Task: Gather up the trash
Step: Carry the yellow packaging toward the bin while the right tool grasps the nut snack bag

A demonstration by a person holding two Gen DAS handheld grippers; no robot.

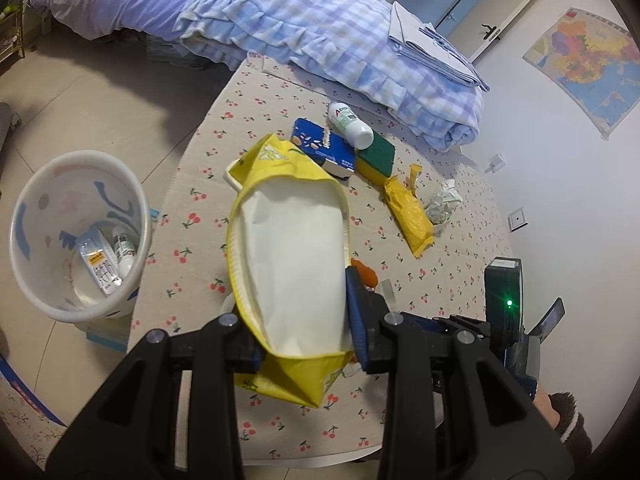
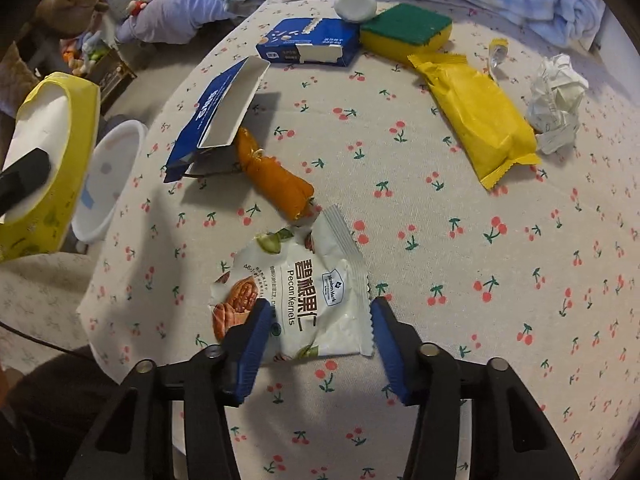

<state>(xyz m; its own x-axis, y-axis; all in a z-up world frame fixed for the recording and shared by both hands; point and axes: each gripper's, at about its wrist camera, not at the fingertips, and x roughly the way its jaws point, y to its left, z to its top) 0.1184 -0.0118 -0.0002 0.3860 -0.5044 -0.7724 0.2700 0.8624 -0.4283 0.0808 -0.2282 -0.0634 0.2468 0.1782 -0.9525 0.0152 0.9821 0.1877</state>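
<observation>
A left gripper point(image 1: 304, 320) clamps the rim of an open yellow bag point(image 1: 286, 256) held above a cherry-print tabletop point(image 2: 460, 240), while the right gripper point(image 2: 318, 340) sits low with its jaws spread wide on either side of a torn pecan kernels wrapper point(image 2: 304, 300) lying near the tabletop's near edge. The wrapper is not yet gripped.

More litter waits farther in: an orange wrapper point(image 2: 276, 178) beside an opened blue carton point(image 2: 218, 116), a second blue box point(image 2: 308, 42), a yellow packet point(image 2: 480, 120) and a crumpled paper ball point(image 2: 556, 100) toward the right edge. A sponge point(image 2: 406, 30) and a white bottle point(image 1: 350, 124) rest by the far edge, near folded bedding. A white bin point(image 1: 76, 236) with a few items inside stands on the floor off the left edge.

The risks, judged from here: the flat, slick wrapper may slide or buckle out as the jaws close, or the pads may pinch the tablecloth with it. The limp bag, held by one side only, could sag shut and spoil the drop.
</observation>
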